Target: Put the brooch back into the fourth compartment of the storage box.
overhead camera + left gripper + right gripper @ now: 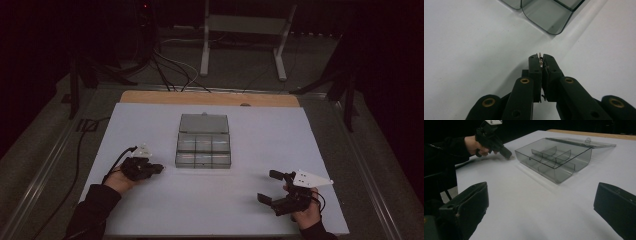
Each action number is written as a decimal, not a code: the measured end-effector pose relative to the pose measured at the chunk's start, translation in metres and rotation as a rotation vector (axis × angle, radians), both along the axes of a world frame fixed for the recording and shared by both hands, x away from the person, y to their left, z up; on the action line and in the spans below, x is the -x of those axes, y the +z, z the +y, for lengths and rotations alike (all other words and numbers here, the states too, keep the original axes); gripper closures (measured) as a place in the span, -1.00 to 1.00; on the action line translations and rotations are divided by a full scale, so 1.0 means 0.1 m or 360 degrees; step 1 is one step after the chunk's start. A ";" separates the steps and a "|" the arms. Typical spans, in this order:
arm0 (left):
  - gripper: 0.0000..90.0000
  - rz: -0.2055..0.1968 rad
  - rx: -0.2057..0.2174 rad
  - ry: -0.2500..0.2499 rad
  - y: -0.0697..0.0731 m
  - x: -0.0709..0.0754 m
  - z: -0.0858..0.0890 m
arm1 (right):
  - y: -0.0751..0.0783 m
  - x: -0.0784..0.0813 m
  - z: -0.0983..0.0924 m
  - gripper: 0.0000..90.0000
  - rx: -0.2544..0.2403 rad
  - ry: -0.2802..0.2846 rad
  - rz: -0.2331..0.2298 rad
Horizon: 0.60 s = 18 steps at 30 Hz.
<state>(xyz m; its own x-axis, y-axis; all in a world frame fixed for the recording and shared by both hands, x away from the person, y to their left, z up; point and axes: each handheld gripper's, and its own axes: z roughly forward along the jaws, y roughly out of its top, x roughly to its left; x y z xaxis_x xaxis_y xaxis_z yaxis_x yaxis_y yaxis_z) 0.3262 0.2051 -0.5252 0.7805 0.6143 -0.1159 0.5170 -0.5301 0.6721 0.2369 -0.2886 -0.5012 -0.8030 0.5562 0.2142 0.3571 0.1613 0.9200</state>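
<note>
My left gripper point(541, 58) clamped on a small metal piece point(539, 59), perhaps a clip, long axis toward frame top, clear compartment box point(548, 18) upper centre, my right gripper point(541, 202) jaws wide apart.

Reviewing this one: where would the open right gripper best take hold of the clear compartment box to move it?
Probably the box's near front wall, taken from above: it stands upright and thin, the lid lies flat behind, so the top is open. The right gripper has its jaws wide apart.
</note>
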 end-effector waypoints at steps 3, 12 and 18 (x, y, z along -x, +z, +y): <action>0.97 -0.0011 0.0000 -0.0001 0.03 0.01 0.00 | 0.00 0.00 0.00 -1.00 0.0004 0.0001 -0.0003; 0.97 -0.0039 0.0001 -0.0028 0.13 0.05 0.00 | 0.00 0.00 0.00 -1.00 -0.0001 -0.0006 0.0000; 0.97 -0.0058 0.0035 -0.0023 0.22 0.06 0.02 | 0.00 0.00 0.00 -1.00 -0.0001 -0.0009 0.0001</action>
